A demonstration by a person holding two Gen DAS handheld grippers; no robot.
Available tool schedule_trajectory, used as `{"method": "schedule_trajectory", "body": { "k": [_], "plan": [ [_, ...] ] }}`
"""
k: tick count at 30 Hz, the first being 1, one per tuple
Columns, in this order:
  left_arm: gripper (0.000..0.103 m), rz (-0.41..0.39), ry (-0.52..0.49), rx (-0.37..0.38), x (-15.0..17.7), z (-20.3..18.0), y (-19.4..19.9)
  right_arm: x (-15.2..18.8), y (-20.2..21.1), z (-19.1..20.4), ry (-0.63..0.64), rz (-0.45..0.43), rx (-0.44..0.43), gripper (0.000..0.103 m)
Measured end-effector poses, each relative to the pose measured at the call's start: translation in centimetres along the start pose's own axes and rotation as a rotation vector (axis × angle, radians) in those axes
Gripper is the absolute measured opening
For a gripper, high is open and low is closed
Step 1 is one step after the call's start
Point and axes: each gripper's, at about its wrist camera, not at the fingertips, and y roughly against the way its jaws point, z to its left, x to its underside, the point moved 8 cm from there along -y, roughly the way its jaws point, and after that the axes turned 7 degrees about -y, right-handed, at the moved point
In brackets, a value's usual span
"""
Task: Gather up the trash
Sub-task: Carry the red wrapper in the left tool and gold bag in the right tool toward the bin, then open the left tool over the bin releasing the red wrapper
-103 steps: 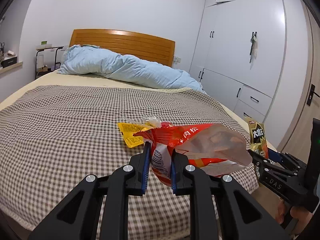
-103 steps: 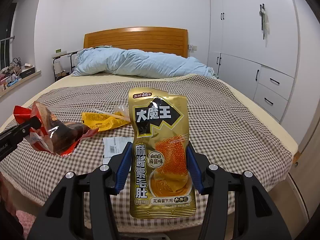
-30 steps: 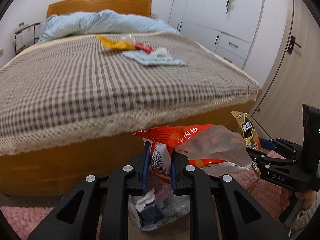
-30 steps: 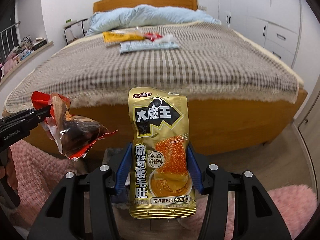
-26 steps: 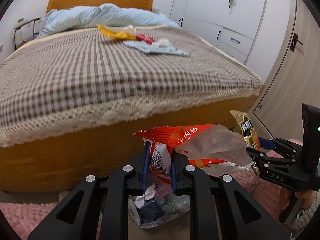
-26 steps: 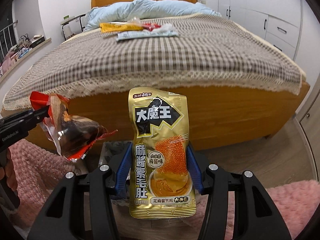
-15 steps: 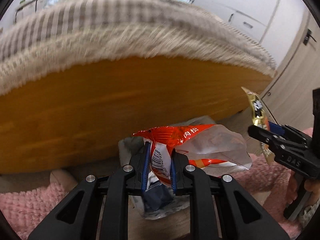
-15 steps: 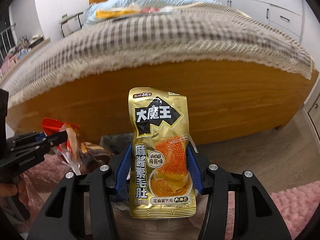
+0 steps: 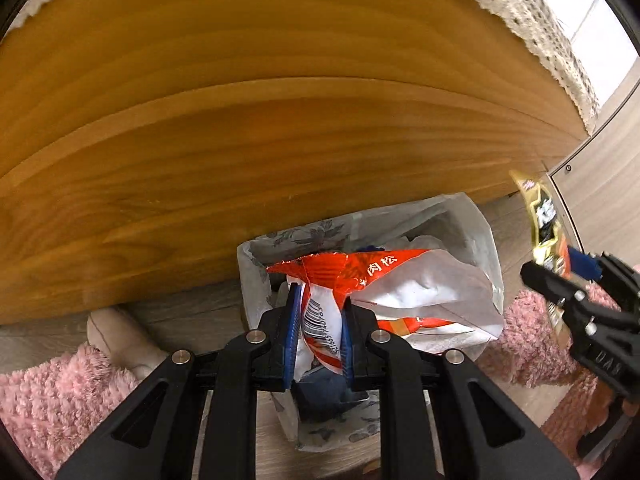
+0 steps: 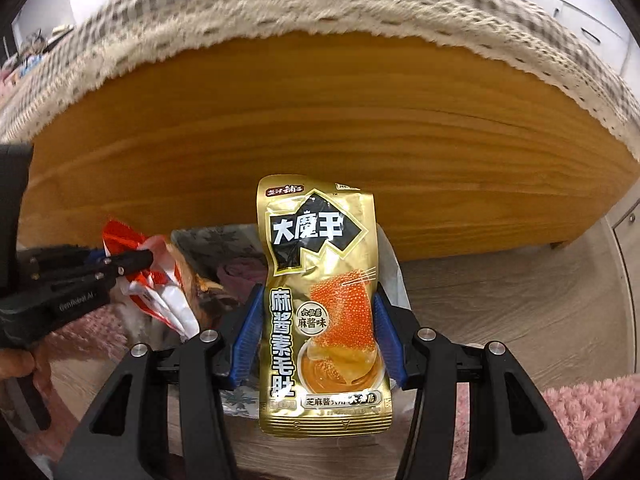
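The red and white snack bag (image 9: 400, 292) is pinched between the blue pads of the left gripper (image 9: 318, 336), which is closed tightly on its crumpled end. On the red part white characters read 肉松, and a barcode shows on the white part between the pads. The bag hangs directly above the open trash bag (image 9: 486, 240), a thin whitish plastic bag with a grey flower print that stands on the wood floor (image 9: 192, 308), close to the wooden bed frame (image 9: 280, 140). Inside it crumpled paper and something dark blue can be seen, partly hidden by the snack bag.

The gold snack pouch (image 10: 324, 308) stands upright in the right gripper (image 10: 318, 328), whose blue pads press on its two side edges. Big white characters on a black shape read 大魔王; below stand 麻酱素毛肚 in a column and 麻酱味 in a round label, beside a picture of orange roe and sauce. The small line at the bottom is not clear enough to read fully. The pouch covers most of the trash bag in the right wrist view.

A pink fluffy rug (image 9: 52, 392) lies on the floor on both sides of the trash bag. A checked bedspread with a lace edge (image 10: 360, 24) hangs over the top of the bed frame. Part of a hand (image 10: 16, 364) holds the left gripper's handle.
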Motion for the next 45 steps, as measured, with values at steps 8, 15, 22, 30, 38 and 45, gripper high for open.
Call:
{"method": "schedule_trajectory", "body": {
  "k": [8,15,22,30,38,45],
  "plan": [
    [0.041,0.026,0.038,0.080,0.1,-0.3,-0.8,0.6,-1.9,-0.3,0.007,0.046,0.042,0.051],
    [0.097,-0.014,0.045,0.058,-0.6,-0.6,0.7,0.7,-2.0,-0.1,0.021,0.037,0.054,0.051],
    [0.095,0.012,0.081,0.045,-0.3,0.5,0.6,0.4,-2.9,-0.1,0.023,0.048,0.071,0.051],
    [0.095,0.010,0.109,0.034,0.0,1.1,0.8,0.4,-3.5,0.6,0.038,0.046,0.063,0.051],
    [0.095,0.052,0.142,0.012,0.6,2.2,0.1,0.7,-5.0,0.2,0.029,0.093,0.045,0.051],
    [0.095,0.069,0.134,0.014,0.8,2.1,-0.2,0.8,-7.8,0.2,0.019,0.145,0.044,0.051]
  ]
}}
